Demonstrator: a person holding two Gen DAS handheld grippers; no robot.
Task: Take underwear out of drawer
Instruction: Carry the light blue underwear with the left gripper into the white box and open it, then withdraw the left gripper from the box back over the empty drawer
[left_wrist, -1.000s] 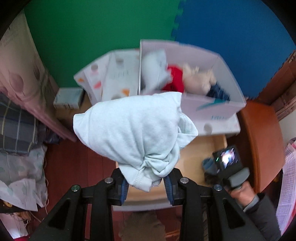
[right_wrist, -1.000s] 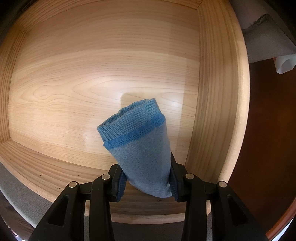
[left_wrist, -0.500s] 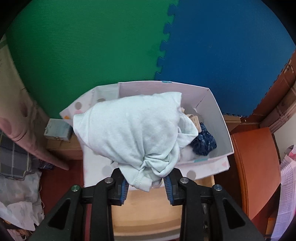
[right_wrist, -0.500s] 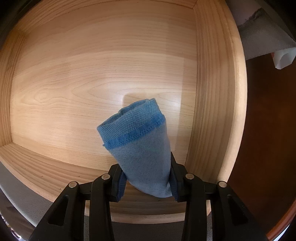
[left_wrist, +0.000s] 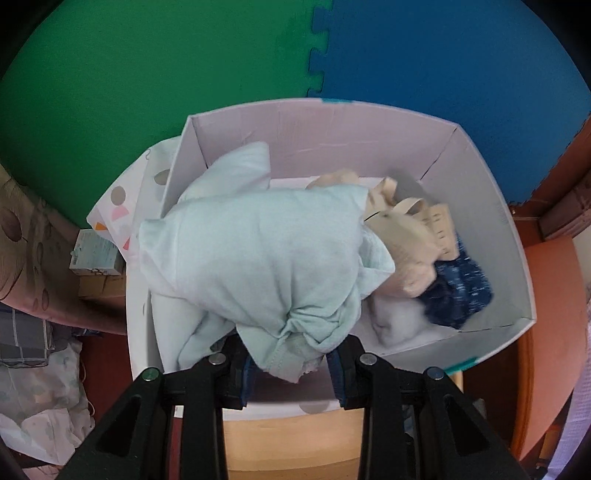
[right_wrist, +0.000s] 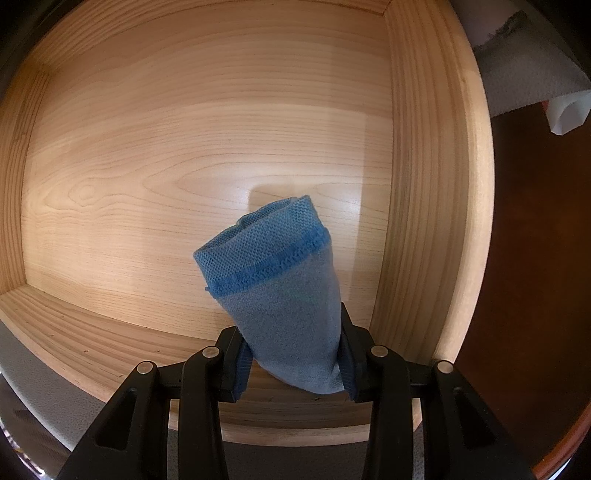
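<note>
In the left wrist view my left gripper (left_wrist: 293, 369) is shut on a pale mint underwear bundle (left_wrist: 258, 258) and holds it over the open white box (left_wrist: 495, 206). The bundle hangs into the box's left half. In the box lie another pale mint piece (left_wrist: 236, 173), a beige bra (left_wrist: 410, 236) and a dark blue patterned piece (left_wrist: 458, 291). In the right wrist view my right gripper (right_wrist: 293, 369) is shut on a folded blue underwear piece (right_wrist: 280, 288), held just above the bare wooden drawer (right_wrist: 428, 184), near its front right corner.
Green and blue foam mats (left_wrist: 184, 74) cover the floor behind the box. The box lid with coloured dots (left_wrist: 122, 206) leans at its left. A small carton (left_wrist: 94, 254) and bedding (left_wrist: 29, 332) lie further left. A grey cloth (right_wrist: 528, 74) lies right of the drawer.
My left gripper has carried the mint bundle forward over the white box and lowered it toward the clothes. My right gripper with the blue piece has barely moved.
</note>
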